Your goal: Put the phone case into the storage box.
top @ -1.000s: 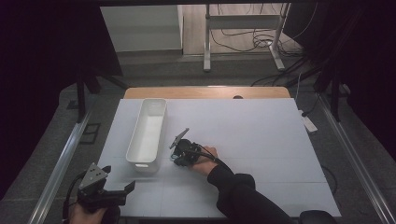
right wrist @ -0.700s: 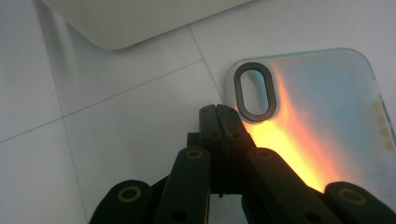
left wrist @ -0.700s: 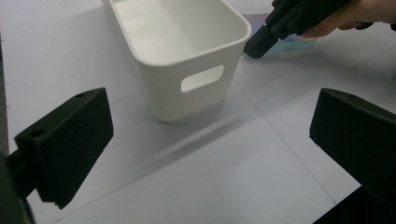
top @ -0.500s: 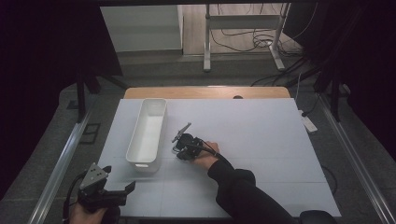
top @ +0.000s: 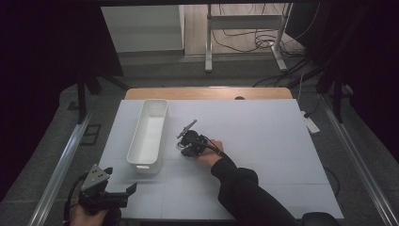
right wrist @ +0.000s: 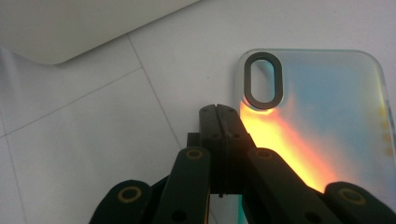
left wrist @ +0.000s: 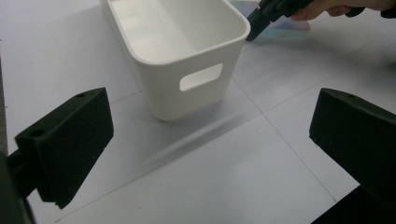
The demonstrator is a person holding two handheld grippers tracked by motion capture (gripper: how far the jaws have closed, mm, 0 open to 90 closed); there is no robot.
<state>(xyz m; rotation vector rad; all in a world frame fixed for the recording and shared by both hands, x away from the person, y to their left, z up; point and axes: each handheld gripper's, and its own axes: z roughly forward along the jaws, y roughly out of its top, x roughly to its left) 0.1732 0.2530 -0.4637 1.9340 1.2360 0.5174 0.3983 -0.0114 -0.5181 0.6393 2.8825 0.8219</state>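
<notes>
A clear, iridescent phone case point(right wrist: 317, 116) lies flat on the white table, with its oval camera cutout toward my right gripper point(right wrist: 219, 112). That gripper's two jaws are pressed together, their tips at the case's left edge beside the cutout; whether they pinch that edge I cannot tell. In the high view my right gripper point(top: 185, 149) sits mid-table, just right of a long white bin point(top: 149, 134). My left gripper point(top: 120, 181) hovers at the table's front left corner. It is open point(left wrist: 210, 154) with nothing between the jaws and faces the bin's handle end point(left wrist: 187, 70).
The bin is empty inside. The table point(top: 263, 141) ends close in front of my left gripper. Dark curtains stand at both sides, and a stand's legs and cables lie on the floor behind the table.
My right hand and gripper have slid a little farther away across the table, staying beside the bin. The left gripper has kept still.
</notes>
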